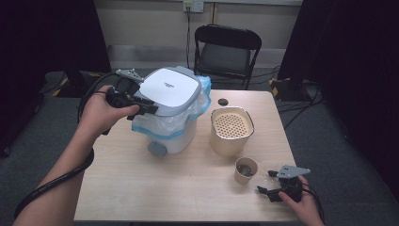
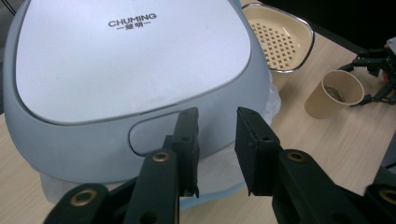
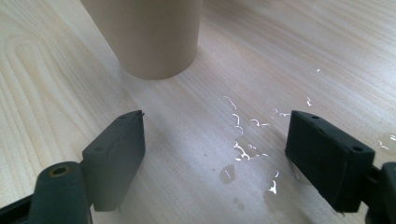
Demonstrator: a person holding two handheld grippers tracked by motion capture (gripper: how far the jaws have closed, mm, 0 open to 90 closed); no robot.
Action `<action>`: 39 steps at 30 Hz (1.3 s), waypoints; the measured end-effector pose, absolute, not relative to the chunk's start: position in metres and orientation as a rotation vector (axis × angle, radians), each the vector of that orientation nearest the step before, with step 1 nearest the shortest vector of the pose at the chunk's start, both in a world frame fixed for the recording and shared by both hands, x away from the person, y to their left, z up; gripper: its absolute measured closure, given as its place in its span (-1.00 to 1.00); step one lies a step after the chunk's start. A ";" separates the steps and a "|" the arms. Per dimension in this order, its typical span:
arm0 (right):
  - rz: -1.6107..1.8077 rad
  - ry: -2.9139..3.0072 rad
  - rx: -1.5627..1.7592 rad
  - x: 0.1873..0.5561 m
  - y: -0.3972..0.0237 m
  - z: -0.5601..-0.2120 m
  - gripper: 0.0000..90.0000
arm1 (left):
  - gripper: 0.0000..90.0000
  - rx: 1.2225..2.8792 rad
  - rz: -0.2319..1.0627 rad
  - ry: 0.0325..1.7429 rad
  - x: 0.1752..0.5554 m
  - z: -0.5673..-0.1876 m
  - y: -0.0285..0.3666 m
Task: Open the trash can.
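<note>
Fingers of the left gripper [image 2: 217, 149] are hovering parted at the smooth grey lid's [image 1: 169, 89] latch, likely to pop the bag-lined bin [image 1: 171, 134]. Rightward, a perforated cream basket [image 1: 231, 129], then a paper cup [image 1: 245, 170] facing the right gripper [image 3: 215, 161], gaping over wet wood.

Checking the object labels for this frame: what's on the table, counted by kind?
Bins: 1, a white lidded bin with silver-grey lid and plastic liner
Strainer containers: 1, a cream tub with perforated insert
Cups: 1, a tan paper cup
Small round black items: 1, a dark disc near the far edge, too small to identify
Total: 4
</note>
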State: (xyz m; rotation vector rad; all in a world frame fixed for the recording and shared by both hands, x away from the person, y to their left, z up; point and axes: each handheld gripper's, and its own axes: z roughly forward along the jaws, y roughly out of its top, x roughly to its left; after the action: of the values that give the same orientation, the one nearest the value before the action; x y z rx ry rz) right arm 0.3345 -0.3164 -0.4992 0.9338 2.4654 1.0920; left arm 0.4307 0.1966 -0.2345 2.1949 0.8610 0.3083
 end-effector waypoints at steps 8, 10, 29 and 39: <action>1.089 2.466 0.935 0.334 -0.316 -0.499 -0.57 | 0.70 2.195 0.360 0.928 0.441 -0.237 0.196; 1.090 2.466 0.934 0.334 -0.316 -0.499 -0.57 | 0.72 2.202 0.362 0.946 0.443 -0.238 0.196; 1.091 2.466 0.935 0.334 -0.316 -0.499 -0.57 | 0.95 2.172 0.370 0.999 0.449 -0.241 0.202; 1.086 2.462 0.936 0.334 -0.316 -0.499 -0.57 | 0.46 2.175 0.325 0.945 0.443 -0.239 0.196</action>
State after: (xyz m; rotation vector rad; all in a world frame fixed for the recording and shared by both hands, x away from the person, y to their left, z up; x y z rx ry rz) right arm 0.3343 -0.3164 -0.4990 0.9358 2.4618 1.0857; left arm 0.4427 0.1960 -0.2393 2.1753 0.9454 0.3246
